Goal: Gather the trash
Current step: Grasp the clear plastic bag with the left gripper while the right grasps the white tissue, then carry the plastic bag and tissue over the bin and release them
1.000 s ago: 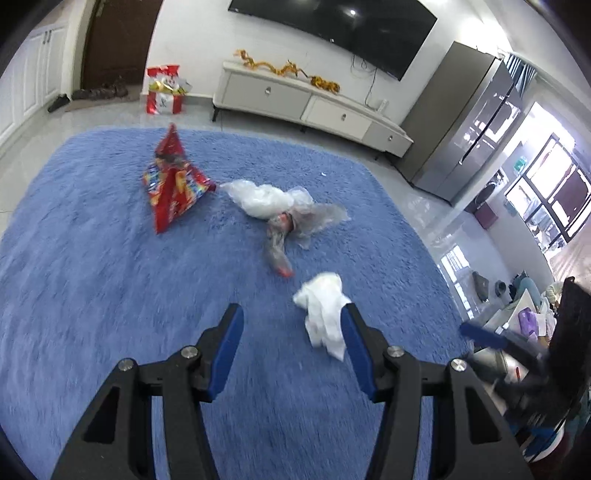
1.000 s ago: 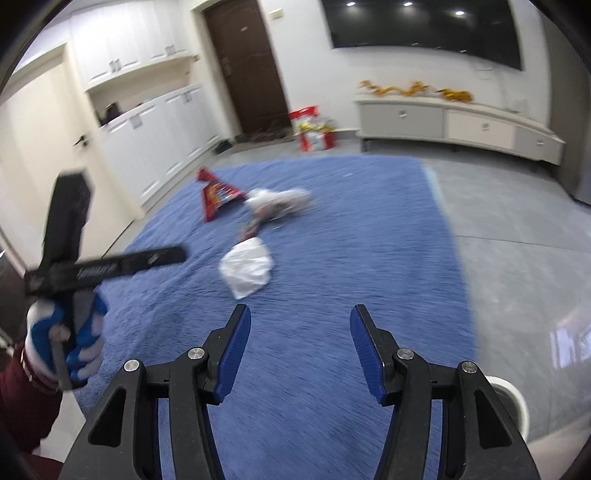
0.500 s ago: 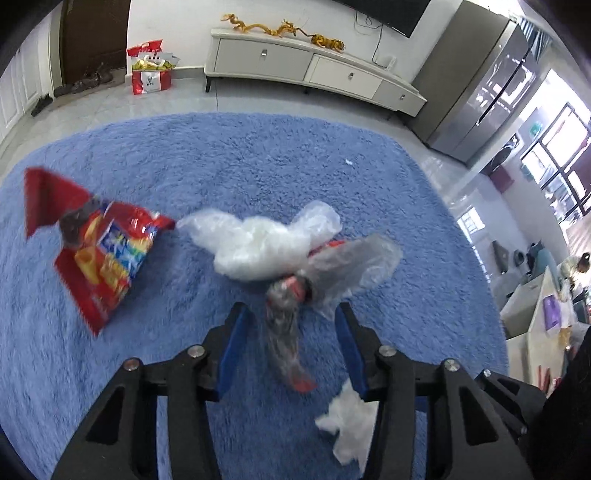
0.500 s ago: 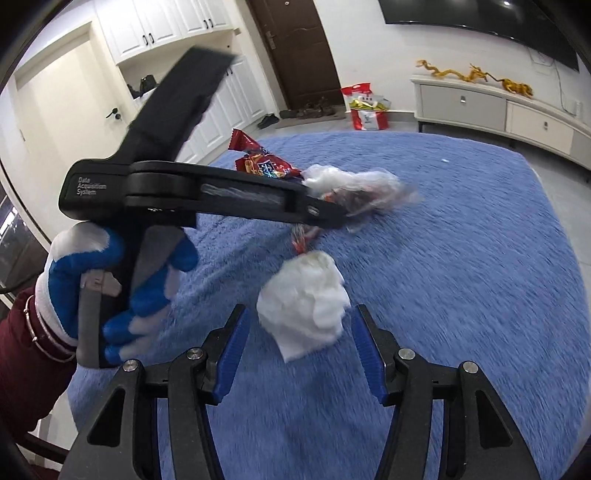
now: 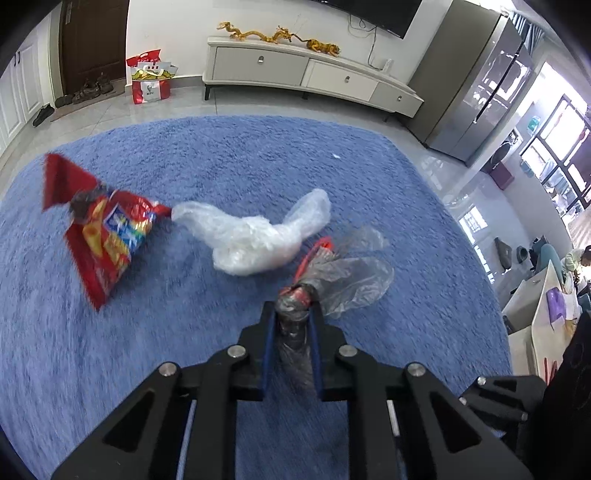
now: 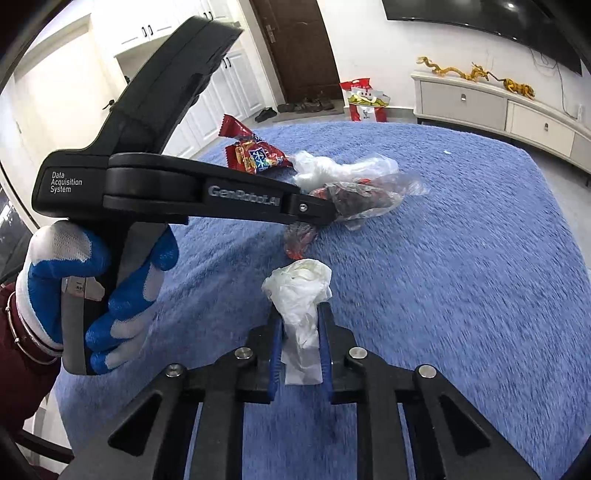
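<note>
Trash sits on a blue shag rug (image 5: 110,369), four pieces. Left gripper (image 5: 291,325) is clamped on a crumpled clear wrapper with red print (image 5: 325,280), pinched at its dark twisted end, low centre in the left wrist view. Right gripper (image 6: 300,334): jaws closing, pads pressing a wad of white tissue (image 6: 299,295) at its lower half; the top of the wad bulges out above the fingertips.

Loose items: a white plastic bag (image 5: 255,236) lies at 11 o'clock from the clamped wrapper, just beside it. A red snack bag (image 5: 103,236) lies at 9 o'clock from the plastic bag, its corner touching that bag's tail; multicolour print, text too blurred to read.

Readable writing, right wrist view: the left gripper's body reads "Data Acquisition System" (image 6: 65,182) and "GenRobot.AI" (image 6: 243,193). A hand in a blue-and-white glove (image 6: 92,295) holds its handle, with a dark red sleeve (image 6: 22,369) and bangles at the wrist.

Room: glossy pale tile floor (image 5: 258,107) around the rug. A red-and-white KFC paper bag (image 5: 150,81) stands on the tiles at 11 o'clock, beside a dark brown door (image 5: 94,40) with shoes in front of it. At 12 o'clock is a long white TV cabinet (image 5: 314,74) with gold dragon figurines (image 5: 273,35) on top, under a wall-mounted TV. Steel fridge (image 5: 476,81) at 2 o'clock. White cupboards (image 6: 229,77) on the door side.
</note>
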Available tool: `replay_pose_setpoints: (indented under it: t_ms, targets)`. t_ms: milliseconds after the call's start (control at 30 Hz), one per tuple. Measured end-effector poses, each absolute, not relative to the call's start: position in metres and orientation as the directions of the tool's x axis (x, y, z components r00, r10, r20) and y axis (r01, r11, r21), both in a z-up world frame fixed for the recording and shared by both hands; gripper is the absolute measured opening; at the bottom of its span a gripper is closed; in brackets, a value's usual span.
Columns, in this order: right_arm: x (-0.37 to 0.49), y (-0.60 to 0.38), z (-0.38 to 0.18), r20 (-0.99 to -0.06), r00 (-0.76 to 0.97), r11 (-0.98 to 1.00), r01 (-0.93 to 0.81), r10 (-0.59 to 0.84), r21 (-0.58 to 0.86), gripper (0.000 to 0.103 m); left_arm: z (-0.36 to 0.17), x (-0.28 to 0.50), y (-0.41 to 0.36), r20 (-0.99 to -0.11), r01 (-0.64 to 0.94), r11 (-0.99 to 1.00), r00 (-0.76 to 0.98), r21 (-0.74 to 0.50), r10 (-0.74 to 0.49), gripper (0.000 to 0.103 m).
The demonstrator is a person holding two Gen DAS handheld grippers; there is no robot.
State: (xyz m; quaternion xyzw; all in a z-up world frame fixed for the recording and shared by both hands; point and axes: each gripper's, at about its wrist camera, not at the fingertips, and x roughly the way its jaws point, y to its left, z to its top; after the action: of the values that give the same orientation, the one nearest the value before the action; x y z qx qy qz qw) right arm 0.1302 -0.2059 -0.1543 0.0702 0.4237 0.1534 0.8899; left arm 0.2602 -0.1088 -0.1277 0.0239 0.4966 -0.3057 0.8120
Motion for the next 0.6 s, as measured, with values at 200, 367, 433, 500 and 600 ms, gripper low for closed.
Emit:
replay_pose_setpoints:
  t_ms: [200,367,433,500,600]
  targets:
    - [0.087,-0.228,-0.144,-0.722,0.619,0.950,-0.162,0.308,0.266,0.017,-0.112,0.220,-0.090,-0.799,0.529,0.797,0.323,-0.292,-0.507,0.016]
    - [0.048,-0.251,-0.125,-0.698,0.665,0.957,-0.100,0.267,0.271,0.017,-0.095,0.180,-0.069,-0.773,0.531,0.790,0.346,-0.306,-0.532,0.016]
    - [0.035,-0.256,-0.119,-0.687,0.682,0.959,-0.078,0.251,0.273,0.017,-0.085,0.167,-0.065,-0.762,0.538,0.790,0.367,-0.294,-0.534,0.016]
    - [0.018,-0.263,-0.112,-0.677,0.699,0.961,-0.057,0.232,0.270,0.017,-0.074,0.150,-0.061,-0.745,0.545,0.789,0.393,-0.284,-0.539,0.016]
    - [-0.007,-0.272,-0.102,-0.659,0.726,0.965,-0.027,0.200,0.262,0.017,-0.059,0.131,-0.057,-0.719,0.546,0.788,0.422,-0.285,-0.552,0.016]
